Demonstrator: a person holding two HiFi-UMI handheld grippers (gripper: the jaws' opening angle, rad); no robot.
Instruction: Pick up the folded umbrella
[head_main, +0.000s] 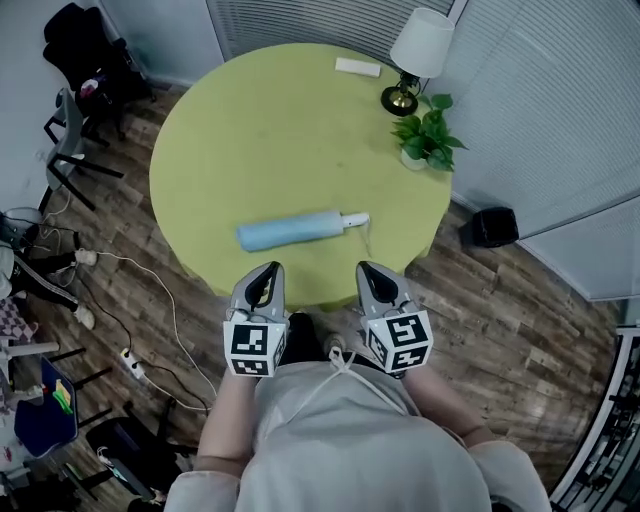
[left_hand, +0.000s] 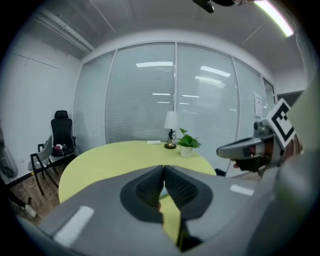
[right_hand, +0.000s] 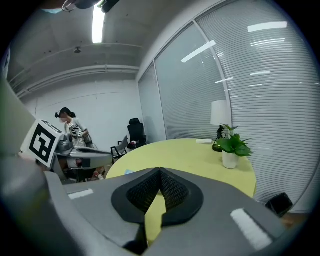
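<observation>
Round yellow-green worktop (head_main: 270, 120) is seen in a glass-walled office with a wood floor. Folded umbrella (head_main: 290, 231) is laid flat near the worktop's near edge, well apart from the table lamp (head_main: 418, 50) and potted plant (head_main: 428, 135) at the far side. Its light blue canopy is wrapped into a tight tube. A white handle (head_main: 355, 220) is seen at the right end, with a thin strap trailing from it.

Left hand-held gripper (head_main: 267, 270) and right hand-held gripper (head_main: 371, 272) are held side by side at the near edge, just short of the umbrella, touching nothing. Both are seen with jaws together and nothing between them.

Step is judged as approach, with the grasp not yet begun. Next move is judged to call for jaws to be opened, set across the tube's middle, then closed.
</observation>
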